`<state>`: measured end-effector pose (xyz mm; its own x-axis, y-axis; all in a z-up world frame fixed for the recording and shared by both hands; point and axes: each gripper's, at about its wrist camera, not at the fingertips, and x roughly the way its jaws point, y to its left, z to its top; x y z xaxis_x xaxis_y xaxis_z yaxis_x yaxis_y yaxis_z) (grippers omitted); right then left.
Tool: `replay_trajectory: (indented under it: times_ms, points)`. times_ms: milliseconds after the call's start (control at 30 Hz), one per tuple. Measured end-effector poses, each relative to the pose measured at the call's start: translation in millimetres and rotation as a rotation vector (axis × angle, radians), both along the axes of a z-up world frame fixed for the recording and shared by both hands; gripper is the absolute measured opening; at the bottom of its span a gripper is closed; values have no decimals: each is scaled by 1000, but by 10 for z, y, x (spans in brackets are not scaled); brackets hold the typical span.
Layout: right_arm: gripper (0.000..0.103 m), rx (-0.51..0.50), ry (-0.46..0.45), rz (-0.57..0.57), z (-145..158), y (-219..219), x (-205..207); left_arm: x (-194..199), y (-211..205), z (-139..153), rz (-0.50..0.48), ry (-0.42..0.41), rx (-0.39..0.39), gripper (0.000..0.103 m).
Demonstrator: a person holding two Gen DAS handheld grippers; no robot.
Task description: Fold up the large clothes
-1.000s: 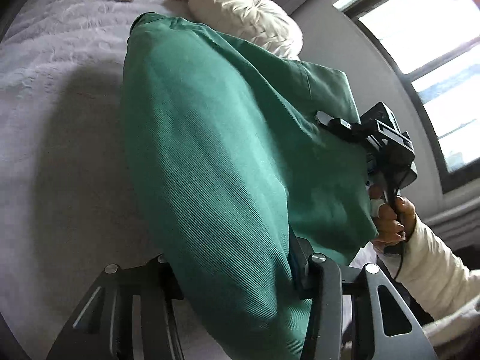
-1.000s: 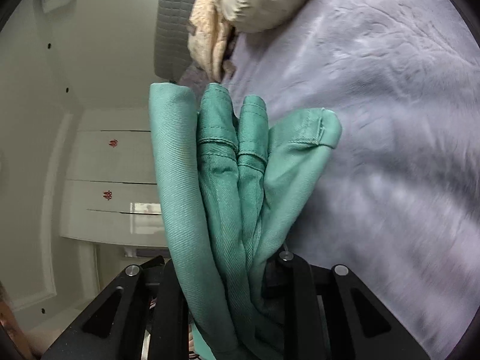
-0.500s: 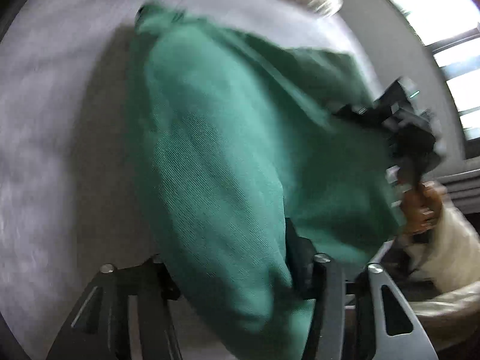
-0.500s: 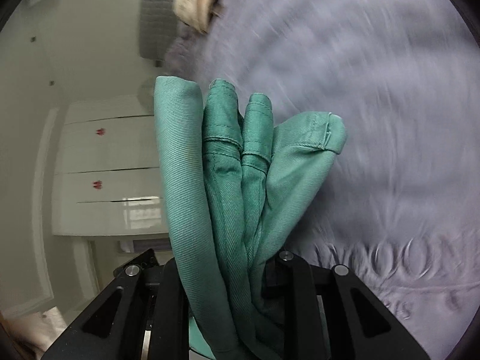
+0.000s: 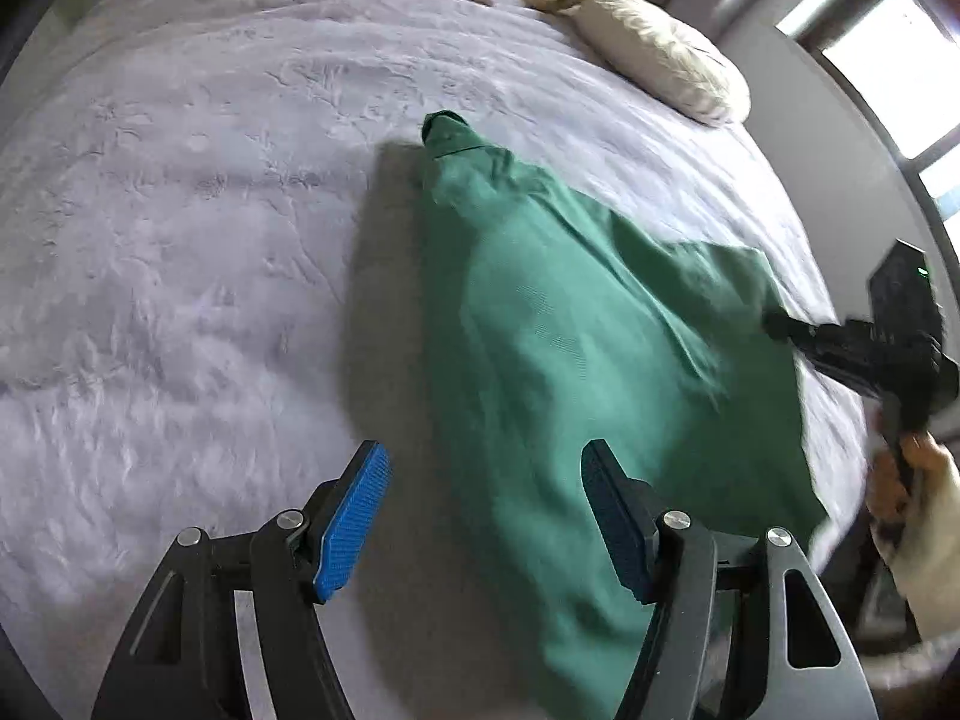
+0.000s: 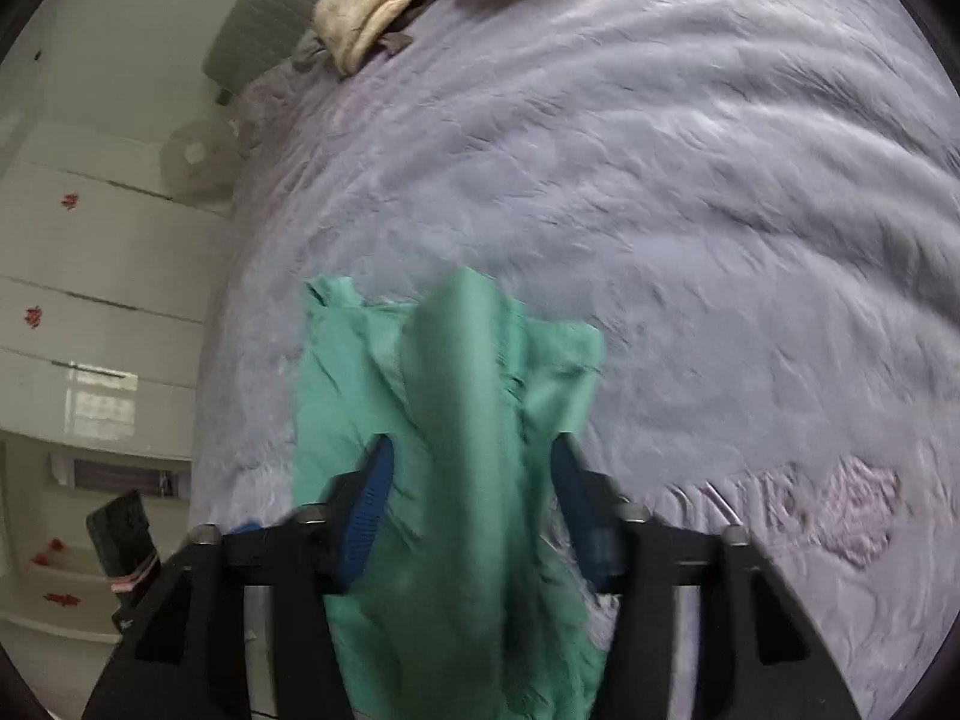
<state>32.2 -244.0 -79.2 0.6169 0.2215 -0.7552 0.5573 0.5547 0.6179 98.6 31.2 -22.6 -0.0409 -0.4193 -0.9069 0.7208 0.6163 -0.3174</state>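
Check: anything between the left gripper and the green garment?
Nothing visible. The left gripper, whose jaws have just been opening, hangs right over the green garment on the bedspread; cloth shows between its fingers, unpinched.

Green twill garment (image 5: 558,372) motion-blurred, its near end cut off by the frame's lower edge, fold of it hiding the gap between the right gripper (image 6: 474,498) pads, embossed lettering on lilac bedspread (image 6: 798,510) smeared, unreadable.

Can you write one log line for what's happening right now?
green garment: lying on bed | left gripper: jaws just opening, gripping nothing | right gripper: jaws apart, garment between
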Motion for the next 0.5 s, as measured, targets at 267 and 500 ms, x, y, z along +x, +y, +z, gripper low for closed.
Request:
replay_trajectory:
  times_ms: [267, 500]
  points:
    - [4, 41, 116, -74, -668, -218, -94, -275, -146, -237, -33, -89, 79, 76]
    - [13, 62, 109, -70, -367, -145, -395, -479, 68, 94, -101, -124, 113, 76]
